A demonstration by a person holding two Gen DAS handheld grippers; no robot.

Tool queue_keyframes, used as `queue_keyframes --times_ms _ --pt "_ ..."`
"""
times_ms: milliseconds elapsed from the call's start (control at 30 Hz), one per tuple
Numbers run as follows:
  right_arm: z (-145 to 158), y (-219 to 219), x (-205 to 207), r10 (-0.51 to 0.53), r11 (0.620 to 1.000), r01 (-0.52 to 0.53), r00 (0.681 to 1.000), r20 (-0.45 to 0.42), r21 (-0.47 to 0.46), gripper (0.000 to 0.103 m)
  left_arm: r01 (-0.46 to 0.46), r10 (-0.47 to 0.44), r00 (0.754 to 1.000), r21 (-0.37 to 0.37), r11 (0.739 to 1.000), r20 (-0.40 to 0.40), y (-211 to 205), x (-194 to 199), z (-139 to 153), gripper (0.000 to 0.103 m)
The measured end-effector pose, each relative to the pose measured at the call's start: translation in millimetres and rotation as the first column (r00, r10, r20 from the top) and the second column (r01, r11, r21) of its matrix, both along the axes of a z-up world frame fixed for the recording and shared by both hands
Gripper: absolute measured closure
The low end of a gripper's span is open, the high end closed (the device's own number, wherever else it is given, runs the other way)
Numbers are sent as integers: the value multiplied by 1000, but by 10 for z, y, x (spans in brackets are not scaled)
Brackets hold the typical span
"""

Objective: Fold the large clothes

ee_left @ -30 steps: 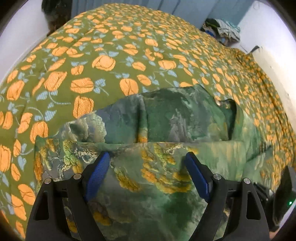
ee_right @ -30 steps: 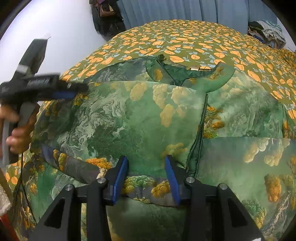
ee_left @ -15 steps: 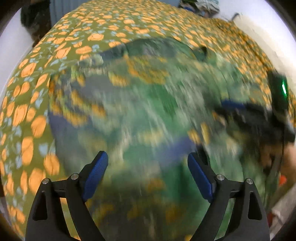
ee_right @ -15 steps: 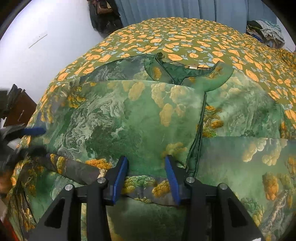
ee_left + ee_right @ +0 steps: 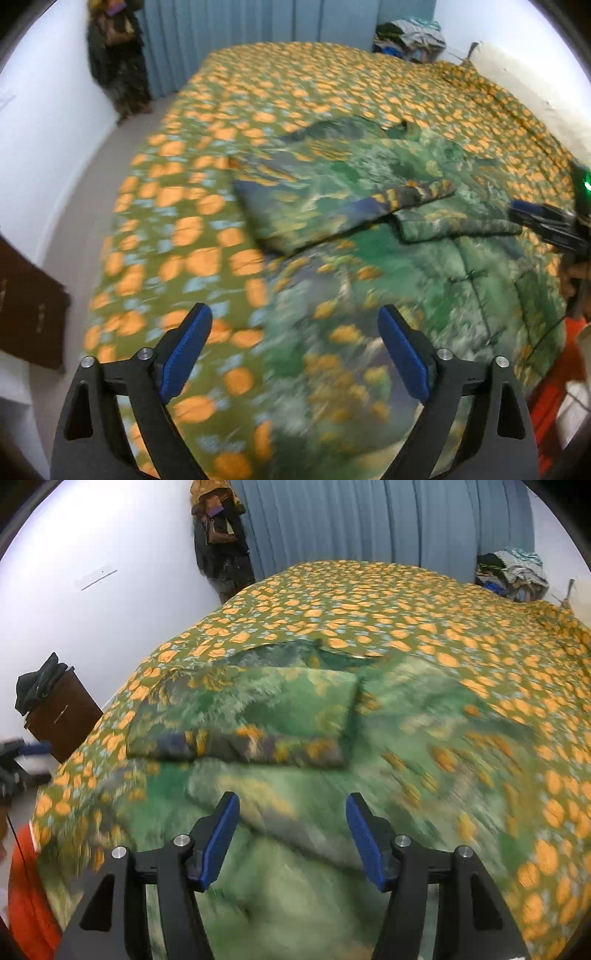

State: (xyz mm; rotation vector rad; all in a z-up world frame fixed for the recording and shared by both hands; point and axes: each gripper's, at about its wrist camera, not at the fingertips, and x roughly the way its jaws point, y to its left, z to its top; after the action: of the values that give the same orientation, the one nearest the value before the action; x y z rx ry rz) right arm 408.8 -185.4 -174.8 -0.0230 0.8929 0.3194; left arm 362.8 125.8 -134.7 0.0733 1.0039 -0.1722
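Each gripper (image 5: 291,354) is black, with blue pads and silver screws

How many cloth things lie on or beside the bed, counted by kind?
Green printed garment: 1
Orange-flowered bedspread: 1
Heap of clothes at the far corner: 1
Dark clothes hanging on the wall: 1
Total: 4

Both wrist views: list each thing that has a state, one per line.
Garment: on the bed, side folded over the middle, lower part flat.
Bedspread: spread over the bed.
Left gripper: opening, nothing between its pads.
Right gripper: opening, off the cloth.
Curtain: drawn.
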Motion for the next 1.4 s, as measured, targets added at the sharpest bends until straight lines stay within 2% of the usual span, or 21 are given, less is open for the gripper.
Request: queue_keyframes --times_ms 100,233,333,433,533,667,767,833,1033,1067,1100,1133,1167,1200,1233,1300,1400 --pt "62 -434 -332 -57 997 57 998 2 -52 41 -52 52 999 -4 999 10 230 -174 18 6" --pt "129 -1025 -776 -151 981 149 989 -6 -122 39 -99 95 994 -76 992 -60 415 -376 -232 6" --pt "101 -1352 -1058 -214 970 206 976 -46 -131 33 -110 98 988 -96 989 -121 403 -494 -485 6" --pt "-62 -1592 -1320 -258 963 242 955 -147 -116 33 -99 71 982 -153 983 -175 350 -526 -672 6" --pt "-299 -1722 -1514 -260 965 243 929 -263 -97 32 -89 34 968 -215 973 -247 258 -495 -895 6" --pt "-585 -1835 -1727 -252 965 262 885 -392 -30 33 -72 0 952 -223 972 -305 114 -518 -1099 6" --pt "-727 -1777 -1769 -204 968 246 875 -440 40 33 -35 -42 947 -230 973 -319 -19 -581 -1168 6" --pt "-838 -1677 -1744 -136 973 209 870 -474 103 32 -3 -67 948 -217 976 -311 -109 -620 -1163 5" --pt "-948 -1473 -1687 -77 989 131 856 -511 71 31 30 -112 932 -235 971 -344 -182 -648 -1134 6" --pt "-945 -1466 -1680 -74 989 128 852 -518 70 33 31 -115 930 -238 971 -349 -188 -655 -1125 8" --pt "-935 -1464 -1667 -71 990 124 851 -521 68 39 33 -117 929 -236 971 -352 -196 -661 -1124 17" --pt "-916 -1449 -1658 -64 992 113 851 -522 61 49 37 -120 925 -229 973 -360 -207 -666 -1123 21" --pt "-886 -1430 -1655 -61 993 103 854 -516 53 70 42 -122 922 -216 975 -368 -219 -675 -1115 30" --pt "-845 -1380 -1618 -66 994 102 859 -508 42 79 47 -124 921 -210 977 -369 -215 -695 -1107 44" --pt "-798 -1365 -1633 -68 994 103 862 -503 43 82 53 -125 919 -197 979 -374 -232 -711 -1078 50" --pt "-706 -1344 -1642 -67 992 110 872 -485 60 88 49 -115 917 -178 983 -381 -211 -737 -1038 74" --pt "-490 -1302 -1634 -64 989 116 895 -442 90 90 48 -119 920 -195 980 -373 -172 -730 -932 86"
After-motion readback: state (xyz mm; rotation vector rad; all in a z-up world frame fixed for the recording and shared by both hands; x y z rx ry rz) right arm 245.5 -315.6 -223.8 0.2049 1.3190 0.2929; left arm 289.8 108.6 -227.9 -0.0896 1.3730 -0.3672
